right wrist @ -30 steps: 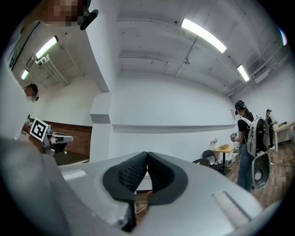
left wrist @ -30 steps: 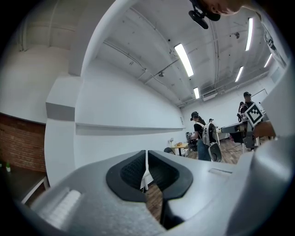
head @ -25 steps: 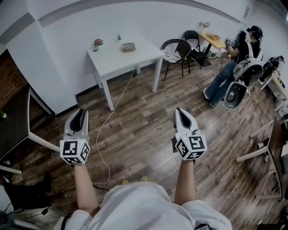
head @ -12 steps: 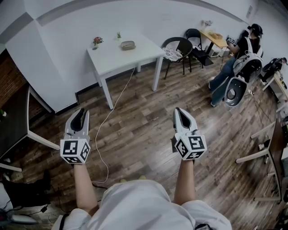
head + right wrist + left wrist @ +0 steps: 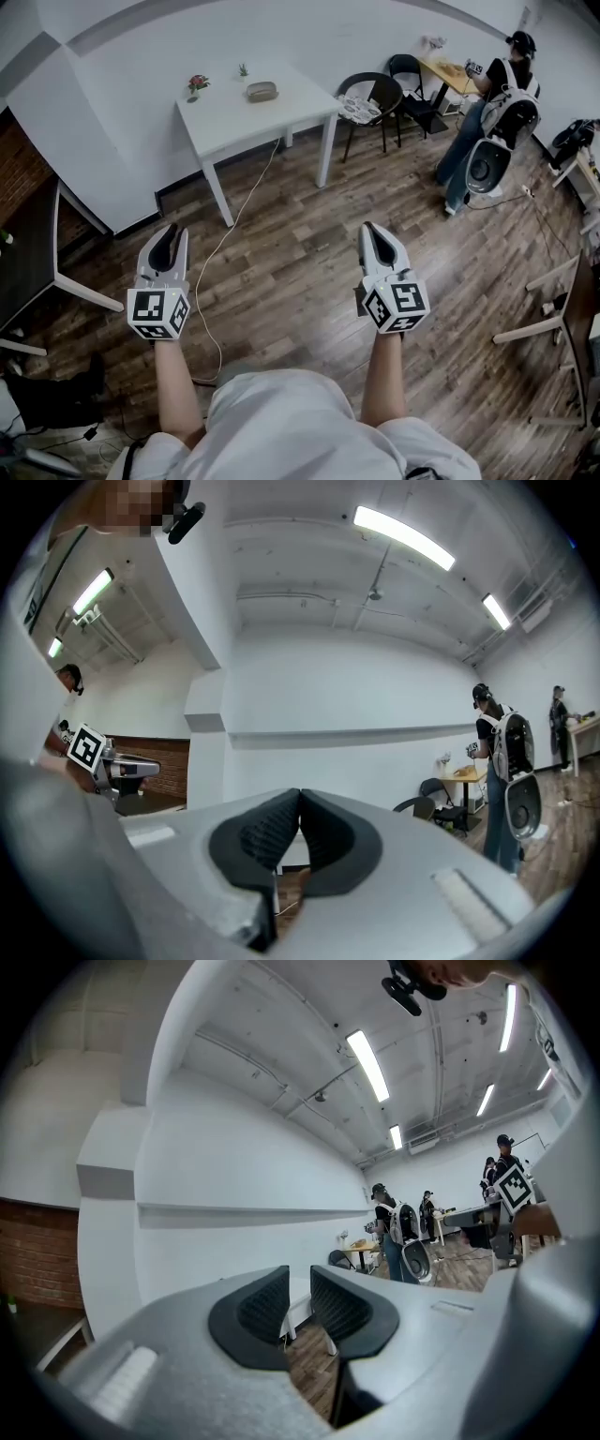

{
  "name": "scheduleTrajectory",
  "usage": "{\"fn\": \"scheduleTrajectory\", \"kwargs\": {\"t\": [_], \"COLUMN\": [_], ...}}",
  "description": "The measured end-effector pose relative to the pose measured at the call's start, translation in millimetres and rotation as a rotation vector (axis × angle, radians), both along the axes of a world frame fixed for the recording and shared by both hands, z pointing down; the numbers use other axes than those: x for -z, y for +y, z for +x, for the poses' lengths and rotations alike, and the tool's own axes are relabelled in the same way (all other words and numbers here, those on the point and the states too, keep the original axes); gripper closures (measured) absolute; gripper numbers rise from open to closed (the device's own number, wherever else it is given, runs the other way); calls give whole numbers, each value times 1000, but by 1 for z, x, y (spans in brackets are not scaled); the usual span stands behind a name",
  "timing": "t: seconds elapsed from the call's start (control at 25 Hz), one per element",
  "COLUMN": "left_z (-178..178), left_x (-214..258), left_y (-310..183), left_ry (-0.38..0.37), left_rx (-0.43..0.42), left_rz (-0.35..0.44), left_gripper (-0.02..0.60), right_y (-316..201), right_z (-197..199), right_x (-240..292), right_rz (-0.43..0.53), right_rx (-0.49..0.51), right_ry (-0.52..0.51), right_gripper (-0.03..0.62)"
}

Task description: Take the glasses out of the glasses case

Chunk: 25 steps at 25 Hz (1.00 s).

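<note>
Head view looks down on both grippers held out at waist height over the wooden floor [image 5: 300, 281], well apart from each other and from anything they could grasp. The left gripper [image 5: 167, 236] has its jaws a narrow gap apart with nothing between them but the room beyond; the right gripper [image 5: 373, 232] has its pads pressed together, also on nothing. The task's thing, a small grey oval that I take to be the glasses case [image 5: 263, 91], lies near the far edge of the white table [image 5: 281, 122] against the wall, well ahead of the person; it is too small here to tell whether its lid is up, and no glasses show. So I judge the work at its very start, in the approach: the next move calls for walking to the table, then steadying the case with one gripper while the other, its jaws opened wider first, lifts the lid. On the table beside the case stand a small flower [image 5: 197, 86] and a tiny green plant [image 5: 243, 70], near enough to be knocked. A pale cable [image 5: 221, 253] trails across the floor from the table toward the person's feet and could snag a step. A black chair [image 5: 368, 97] and another person [image 5: 494, 103] stand off to the right, clear of the path.
</note>
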State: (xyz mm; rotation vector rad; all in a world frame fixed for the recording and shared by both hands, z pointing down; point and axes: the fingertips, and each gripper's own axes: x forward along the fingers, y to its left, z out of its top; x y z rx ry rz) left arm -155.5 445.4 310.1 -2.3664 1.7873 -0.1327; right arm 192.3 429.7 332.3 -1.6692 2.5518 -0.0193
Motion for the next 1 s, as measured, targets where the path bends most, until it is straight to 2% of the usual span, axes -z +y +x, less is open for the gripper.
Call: {"fn": "scheduleTrajectory", "kwargs": {"t": [0.24, 0.52, 1.0], "left_z": [11, 7, -50], "left_x": [-8, -26, -38], "left_y": [-22, -71, -204], "left_ry": [-6, 4, 32], "left_rx": [-13, -33, -61], "left_rz": [-10, -32, -66], "left_gripper": [502, 502, 502], "right_y": [-19, -61, -188], "right_z": [7, 2, -57], "right_x": [-7, -21, -19], "right_rz": [-4, -14, -35], "right_rx": [-2, -17, -32], "right_ry": [-8, 4, 30], "right_gripper": [591, 591, 591]}}
